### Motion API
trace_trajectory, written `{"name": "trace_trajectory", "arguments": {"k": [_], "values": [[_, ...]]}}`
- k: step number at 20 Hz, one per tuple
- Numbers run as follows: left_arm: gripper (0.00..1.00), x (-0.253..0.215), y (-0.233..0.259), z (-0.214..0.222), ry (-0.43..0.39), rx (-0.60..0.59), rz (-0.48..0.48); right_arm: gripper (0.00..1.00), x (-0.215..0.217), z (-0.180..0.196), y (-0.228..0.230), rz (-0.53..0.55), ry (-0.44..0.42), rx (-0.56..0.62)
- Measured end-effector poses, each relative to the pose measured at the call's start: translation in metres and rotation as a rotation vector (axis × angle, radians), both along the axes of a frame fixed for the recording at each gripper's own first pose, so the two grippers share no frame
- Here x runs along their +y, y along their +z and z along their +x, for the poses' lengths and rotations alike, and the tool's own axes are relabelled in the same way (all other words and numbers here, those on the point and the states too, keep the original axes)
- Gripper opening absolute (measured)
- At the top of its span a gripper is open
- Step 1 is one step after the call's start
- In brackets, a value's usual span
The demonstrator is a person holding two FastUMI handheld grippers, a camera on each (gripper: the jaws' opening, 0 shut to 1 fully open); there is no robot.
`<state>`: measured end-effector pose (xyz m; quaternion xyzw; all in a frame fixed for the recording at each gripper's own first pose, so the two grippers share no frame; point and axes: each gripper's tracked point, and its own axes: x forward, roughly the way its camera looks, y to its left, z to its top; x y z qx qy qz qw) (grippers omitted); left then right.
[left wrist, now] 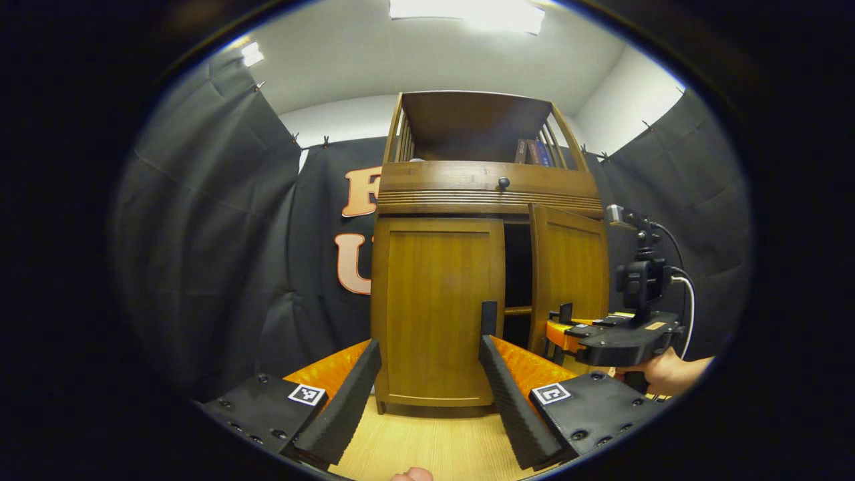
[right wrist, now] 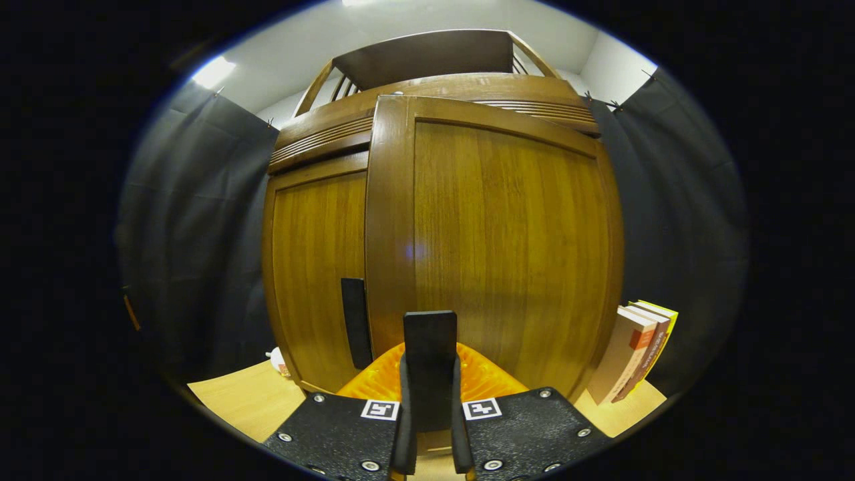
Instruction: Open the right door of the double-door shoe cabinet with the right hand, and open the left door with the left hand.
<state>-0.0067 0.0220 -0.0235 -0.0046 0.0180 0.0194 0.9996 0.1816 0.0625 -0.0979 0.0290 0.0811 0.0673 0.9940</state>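
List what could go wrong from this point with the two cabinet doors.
1. The right gripper is clamped on the right door's handle; with the right door only partly open, a pull off its swing arc could slip the handle free.
2. The left gripper is open, short of the left door; its handle sits by the open gap, so the approach could miss it.
3. The books stand beside the cabinet; the opening door might knock them.

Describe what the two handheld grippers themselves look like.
The left gripper has two long ridged fingers on flat black screwed plates, each with a square black-and-white marker, over a ribbed orange body. The right gripper is built alike, with two markers. From the left gripper view it carries a black camera mount with white and black cables; a hand holds it.
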Motion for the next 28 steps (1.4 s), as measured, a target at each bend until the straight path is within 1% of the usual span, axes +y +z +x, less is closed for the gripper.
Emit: {"name": "trace_trajectory", "arguments": {"k": [5, 9, 10, 11, 12, 13, 14, 15, 18, 19, 20, 21, 23, 24, 28], "values": [[0.97, -0.02, -0.001, 0.003, -0.035, -0.002, -0.01, 0.2, -0.03, -0.043, 0.009, -0.003, -0.028, -0.001], [0.98, -0.038, -0.002, 0.006, -0.067, -0.004, -0.031, 0.2, -0.06, -0.071, 0.013, -0.035, -0.071, 0.001], [0.96, -0.041, -0.001, 0.006, -0.07, -0.007, -0.028, 0.2, -0.069, -0.077, 0.012, -0.037, -0.085, 0.0], [0.97, -0.043, 0.001, 0.006, -0.069, -0.015, -0.025, 0.24, -0.076, -0.081, 0.012, -0.037, -0.1, 0.001], [0.98, -0.044, 0.002, 0.006, -0.069, -0.019, -0.026, 0.2, -0.084, -0.086, 0.013, -0.042, -0.114, 0.003], [0.97, -0.047, 0.002, 0.006, -0.074, -0.019, -0.03, 0.2, -0.092, -0.092, 0.015, -0.047, -0.13, 0.003], [0.97, -0.049, 0.001, 0.005, -0.076, -0.017, -0.031, 0.15, -0.101, -0.098, 0.016, -0.053, -0.143, 0.0], [0.98, -0.05, 0.0, 0.005, -0.078, -0.013, -0.03, 0.13, -0.107, -0.103, 0.016, -0.057, -0.152, 0.0], [0.97, -0.057, 0.001, 0.004, -0.093, -0.013, -0.028, 0.12, -0.13, -0.111, 0.017, -0.055, -0.191, 0.007], [0.97, -0.059, 0.0, 0.003, -0.094, -0.013, -0.022, 0.1, -0.138, -0.114, 0.018, -0.06, -0.206, 0.001], [0.98, -0.061, 0.001, 0.001, -0.097, -0.013, -0.018, 0.12, -0.149, -0.118, 0.021, -0.065, -0.22, -0.004], [0.97, -0.062, 0.0, 0.001, -0.098, -0.011, -0.016, 0.06, -0.159, -0.12, 0.022, -0.067, -0.234, -0.007], [0.98, -0.065, -0.002, 0.0, -0.098, -0.005, -0.019, 0.02, -0.174, -0.125, 0.022, -0.078, -0.256, -0.008], [0.97, -0.066, -0.002, 0.0, -0.099, -0.001, -0.02, 0.0, -0.181, -0.127, 0.022, -0.083, -0.262, -0.012], [0.98, -0.066, -0.005, -0.001, -0.092, 0.008, -0.012, 0.0, -0.206, -0.13, 0.023, -0.11, -0.282, -0.026]]}}
